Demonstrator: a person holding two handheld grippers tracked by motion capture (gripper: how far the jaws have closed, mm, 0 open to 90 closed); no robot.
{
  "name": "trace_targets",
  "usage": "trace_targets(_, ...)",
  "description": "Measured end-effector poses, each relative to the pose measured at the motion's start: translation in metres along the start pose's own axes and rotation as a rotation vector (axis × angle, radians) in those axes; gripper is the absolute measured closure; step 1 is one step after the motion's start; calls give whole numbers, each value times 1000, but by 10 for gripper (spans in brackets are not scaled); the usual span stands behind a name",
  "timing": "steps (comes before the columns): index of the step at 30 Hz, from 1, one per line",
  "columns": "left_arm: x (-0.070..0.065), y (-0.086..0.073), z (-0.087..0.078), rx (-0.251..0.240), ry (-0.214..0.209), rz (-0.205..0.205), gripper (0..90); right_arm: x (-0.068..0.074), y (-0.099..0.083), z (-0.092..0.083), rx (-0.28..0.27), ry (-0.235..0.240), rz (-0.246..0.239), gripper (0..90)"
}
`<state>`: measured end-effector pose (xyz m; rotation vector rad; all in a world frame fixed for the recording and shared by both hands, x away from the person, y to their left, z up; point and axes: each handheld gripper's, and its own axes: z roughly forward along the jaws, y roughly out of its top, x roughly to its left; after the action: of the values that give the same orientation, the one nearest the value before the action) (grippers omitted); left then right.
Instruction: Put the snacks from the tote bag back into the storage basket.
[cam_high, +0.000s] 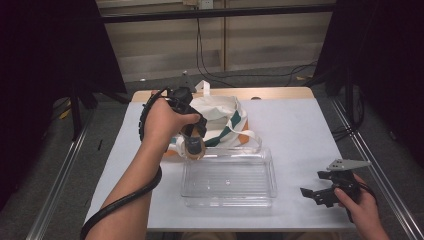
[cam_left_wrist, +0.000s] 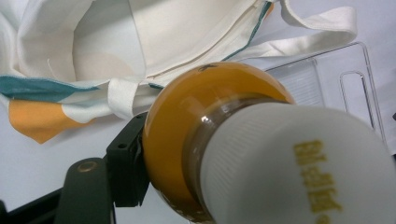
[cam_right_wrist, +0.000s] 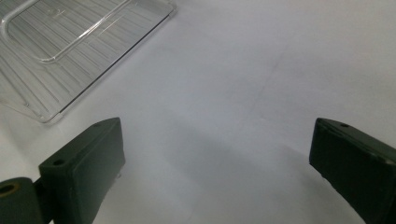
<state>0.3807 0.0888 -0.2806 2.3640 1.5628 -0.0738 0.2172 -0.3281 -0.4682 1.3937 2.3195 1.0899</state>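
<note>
Bottle (cam_high: 193, 146) of orange liquid (white-capped) is hanging at frame centre, clamped in the left gripper (cam_high: 192, 142) over the clear tray's (cam_high: 227, 200) far rim, risking slipping from its rounded body, while the right gripper (cam_high: 320, 192) is idling agape, lower right.

Clear ribbed plastic tray (cam_high: 228, 186), cloth bag (cam_high: 220, 120)
</note>
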Motion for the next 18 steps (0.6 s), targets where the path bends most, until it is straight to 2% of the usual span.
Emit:
trace_targets(4, 2, -2, 3, 10, -3, -11, 303, 0, 0, 0, 0, -1, 2, 29)
trace_targets(10, 4, -3, 3, 19, 5, 1, 303, 0, 0, 0, 2, -1, 4, 29)
trace_targets(18, 2, -4, 3, 20, -4, 6, 303, 0, 0, 1, 3, 2, 0, 29)
